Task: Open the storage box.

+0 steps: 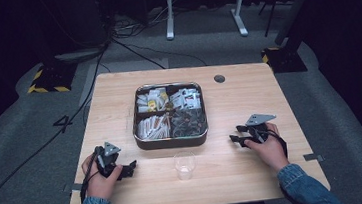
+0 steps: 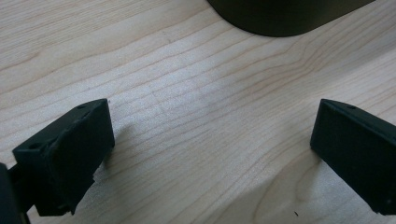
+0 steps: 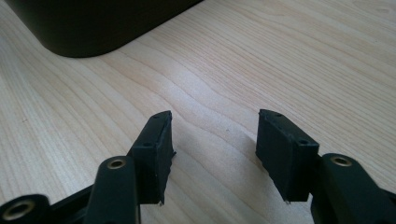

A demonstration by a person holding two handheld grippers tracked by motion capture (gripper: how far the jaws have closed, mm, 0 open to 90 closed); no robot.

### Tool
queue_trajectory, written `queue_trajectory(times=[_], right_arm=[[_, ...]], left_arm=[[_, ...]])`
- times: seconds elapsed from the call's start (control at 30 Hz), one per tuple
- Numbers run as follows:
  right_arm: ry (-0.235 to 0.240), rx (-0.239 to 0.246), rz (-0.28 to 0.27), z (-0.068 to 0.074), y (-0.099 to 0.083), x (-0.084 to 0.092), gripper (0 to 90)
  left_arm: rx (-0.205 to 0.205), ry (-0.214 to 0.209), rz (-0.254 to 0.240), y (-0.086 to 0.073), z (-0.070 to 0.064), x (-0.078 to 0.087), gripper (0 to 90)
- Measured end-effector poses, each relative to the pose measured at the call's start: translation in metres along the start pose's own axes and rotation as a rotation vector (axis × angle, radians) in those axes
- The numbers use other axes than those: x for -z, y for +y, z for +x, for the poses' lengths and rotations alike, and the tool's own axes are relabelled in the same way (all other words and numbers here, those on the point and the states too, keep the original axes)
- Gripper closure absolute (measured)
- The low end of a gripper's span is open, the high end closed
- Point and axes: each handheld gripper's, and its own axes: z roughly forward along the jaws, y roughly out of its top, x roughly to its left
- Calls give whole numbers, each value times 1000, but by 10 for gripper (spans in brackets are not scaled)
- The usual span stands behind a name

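**Both grippers rested beside the tray, cup untouched**

The left gripper [image 1: 125, 168] and the right gripper [image 1: 236, 134] lay low on the wooden surface [image 1: 249, 100], each held in a hand, one on either side of the clear plastic cup [image 1: 184, 165]. The cup stood upright near the front edge, between the two grippers and apart from both, just in front of the dark divided tray [image 1: 171, 142] of sachets and sticks.

In the left gripper view its fingers [image 2: 70, 154] stood spread wide over bare wood, with nothing between them. In the right gripper view the fingers [image 3: 154, 154] were also parted, less widely, and likewise empty; a corner of the tray [image 3: 93, 28] showed ahead.

The cup looked thin-walled and very light, so it would likely slide or tip at a nudge and buckle under a hard squeeze. A gentle grip across the wall, somewhat below the rim where it is stiffer, seemed the safest hold. Whether it held any liquid could not be told.
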Motion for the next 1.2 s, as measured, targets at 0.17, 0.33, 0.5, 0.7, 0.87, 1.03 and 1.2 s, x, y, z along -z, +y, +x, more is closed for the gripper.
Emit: queue_trajectory(times=[0.17, 0.33, 0.5, 0.7, 0.87, 1.03, 1.2], right_arm=[[9, 7, 0, -1, 1, -1, 472], [11, 10, 1, -1, 1, -1, 471], [6, 13, 2, -1, 1, -1, 470], [8, 17, 12, 3, 4, -2, 460], [70, -1, 20, 9, 11, -1, 484], [97, 11, 27, 16, 23, 2, 498], [108, 40, 11, 20, 43, 6, 497]], left_arm=[[-1, -1, 3, 0, 0, 0, 0], [-7, -8, 0, 1, 0, -1, 1], [-8, -8, -1, 1, 1, -1, 0], [-8, -9, -1, 1, 1, -1, 0], [-9, -8, -1, 1, 1, -1, 0], [-8, -8, -1, 1, 1, -1, 1], [17, 17, 1, 1, 1, -1, 0]])
